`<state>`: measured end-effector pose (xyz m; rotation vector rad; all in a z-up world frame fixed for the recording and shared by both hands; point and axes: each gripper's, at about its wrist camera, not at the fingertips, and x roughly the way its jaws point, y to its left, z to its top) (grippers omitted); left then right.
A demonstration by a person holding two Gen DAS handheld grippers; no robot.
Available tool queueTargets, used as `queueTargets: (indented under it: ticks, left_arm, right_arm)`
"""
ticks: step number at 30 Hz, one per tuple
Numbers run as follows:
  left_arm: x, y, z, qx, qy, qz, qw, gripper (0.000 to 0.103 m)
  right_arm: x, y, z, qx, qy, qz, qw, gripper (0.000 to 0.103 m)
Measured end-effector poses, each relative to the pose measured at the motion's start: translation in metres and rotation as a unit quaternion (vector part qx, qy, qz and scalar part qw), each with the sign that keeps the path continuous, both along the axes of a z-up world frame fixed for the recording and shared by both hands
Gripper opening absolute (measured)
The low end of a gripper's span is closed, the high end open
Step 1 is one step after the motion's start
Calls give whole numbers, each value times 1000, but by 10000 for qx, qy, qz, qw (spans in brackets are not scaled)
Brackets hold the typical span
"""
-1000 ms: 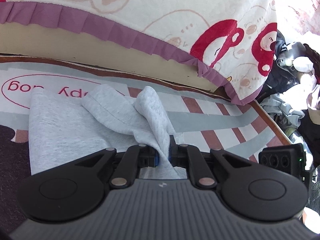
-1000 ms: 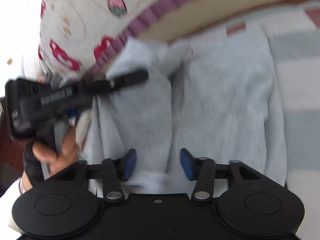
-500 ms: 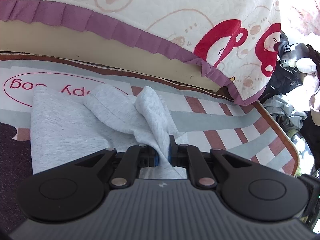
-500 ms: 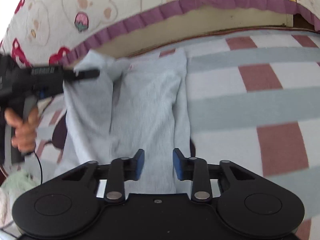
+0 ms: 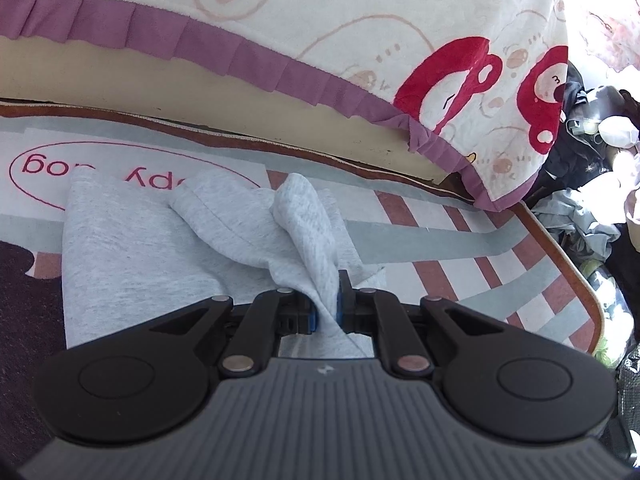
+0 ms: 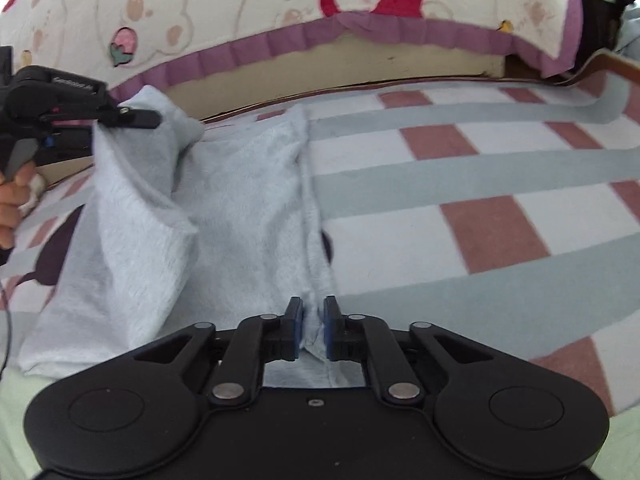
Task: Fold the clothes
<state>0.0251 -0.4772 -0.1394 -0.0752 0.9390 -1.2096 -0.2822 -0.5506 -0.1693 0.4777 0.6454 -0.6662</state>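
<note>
A light grey garment (image 5: 140, 248) lies on a checked rug (image 5: 440, 236) beside a bed. My left gripper (image 5: 326, 304) is shut on a lifted fold of it, and the fabric rises in a twisted peak from the pads. In the right wrist view the garment (image 6: 248, 200) spreads flat with its left part pulled up by the left gripper (image 6: 132, 118). The right gripper (image 6: 312, 322) is low at the garment's near right edge. Its jaws are closing, with a ridge of that edge between the blue pads.
A bed with a cartoon-print cover and purple frill (image 5: 320, 20) runs along the rug's far side. A pile of dark and pale clothes (image 5: 592, 160) sits past the rug's right corner. A hand (image 6: 12, 200) holds the left gripper's handle. The rug (image 6: 480, 160) stretches away to the right.
The right gripper has swung rightward along the garment to its near right edge, and its jaws have narrowed around that edge. The left gripper has kept still, holding its fold.
</note>
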Motion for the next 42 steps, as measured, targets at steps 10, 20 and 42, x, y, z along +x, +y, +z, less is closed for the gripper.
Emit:
queueTargets:
  ticks: [10, 20, 42]
  left_arm:
    - [0, 14, -1, 3, -19, 26, 10000, 8]
    - [14, 36, -15, -59, 383, 294, 9988, 8]
    - [-74, -99, -28, 998, -691, -524, 9912, 8]
  right_arm:
    - [21, -41, 51, 1446, -2419, 1415, 9490, 69]
    - [64, -21, 16, 1073, -1083, 2365, 9596, 70]
    - [-14, -11, -22, 1940, -1844, -167, 9634, 8]
